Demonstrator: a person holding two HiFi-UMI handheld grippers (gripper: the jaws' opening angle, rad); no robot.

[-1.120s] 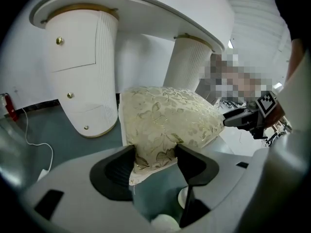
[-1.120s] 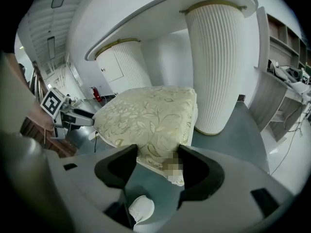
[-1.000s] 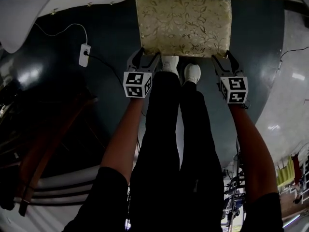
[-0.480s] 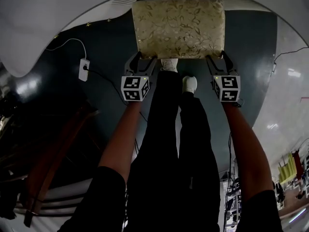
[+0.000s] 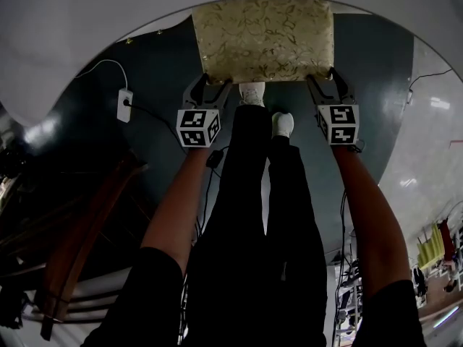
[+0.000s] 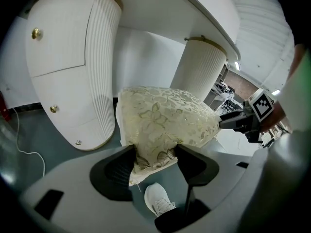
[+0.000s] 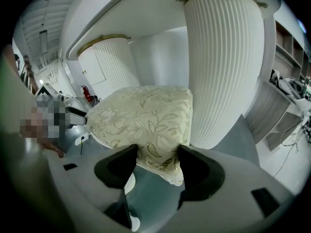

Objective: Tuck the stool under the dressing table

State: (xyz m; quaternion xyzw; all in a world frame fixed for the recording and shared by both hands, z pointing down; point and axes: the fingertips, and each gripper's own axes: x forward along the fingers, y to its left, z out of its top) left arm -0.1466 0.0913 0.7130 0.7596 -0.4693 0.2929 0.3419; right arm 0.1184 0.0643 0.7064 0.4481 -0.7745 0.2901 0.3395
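The stool point(image 5: 262, 38) has a cream cushion with a gold leaf pattern and stands at the top of the head view, its far edge at the white dressing table point(image 5: 87, 20). My left gripper point(image 5: 208, 87) is shut on the cushion's near left corner point(image 6: 154, 154). My right gripper point(image 5: 323, 82) is shut on the near right corner point(image 7: 160, 159). In the gripper views the cushion sits between the table's two ribbed white pedestals point(image 6: 99, 67) point(image 7: 221, 67), under the tabletop.
A white power strip point(image 5: 124, 104) with cords lies on the dark floor to the left. The person's legs and white shoes point(image 5: 253, 92) stand just behind the stool. Dark wooden furniture point(image 5: 79, 223) is at the lower left. Shelving point(image 7: 286, 106) stands right of the table.
The stool has slid forward toward the dressing table, both grippers moving with it. The tabletop now covers more of the upper head view. One foot has stepped forward.
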